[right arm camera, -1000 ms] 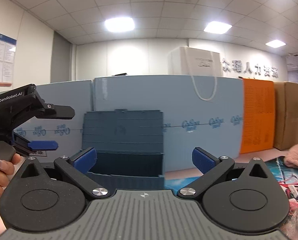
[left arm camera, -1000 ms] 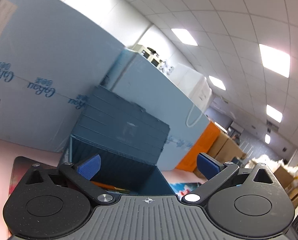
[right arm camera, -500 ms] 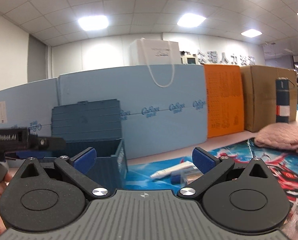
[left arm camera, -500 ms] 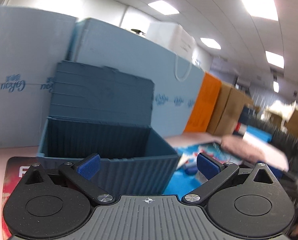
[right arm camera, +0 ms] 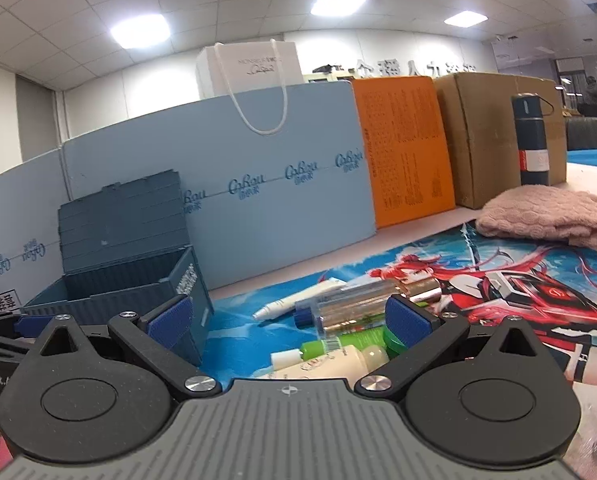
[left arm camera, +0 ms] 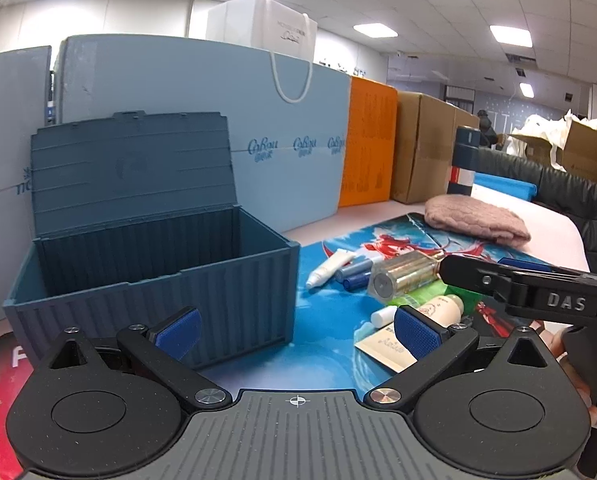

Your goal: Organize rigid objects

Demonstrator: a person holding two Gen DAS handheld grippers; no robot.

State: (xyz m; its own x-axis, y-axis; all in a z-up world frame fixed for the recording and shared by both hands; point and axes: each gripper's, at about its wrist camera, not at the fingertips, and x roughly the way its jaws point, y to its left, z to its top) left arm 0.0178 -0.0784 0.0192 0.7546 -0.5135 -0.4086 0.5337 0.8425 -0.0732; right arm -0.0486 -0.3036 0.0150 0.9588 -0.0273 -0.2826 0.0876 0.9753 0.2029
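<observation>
A dark blue container-style box stands on the printed mat with its lid raised; it also shows at the left of the right wrist view. To its right lies a pile of small items: a white tube, blue pens, a clear gold-toned bottle, a cream bottle and a card. My left gripper is open, in front of the box's right corner. My right gripper is open, low over the clear bottle, green bottle and cream bottle, holding nothing.
A pink knitted cloth lies at the mat's far right. Blue foam boards, an orange box, a cardboard box and a dark flask line the back. A hand holds the right gripper's frame.
Both views have swung right and tilted down from the box and ceiling, so the pile of small items on the mat has come into sight. Both grippers stayed open.
</observation>
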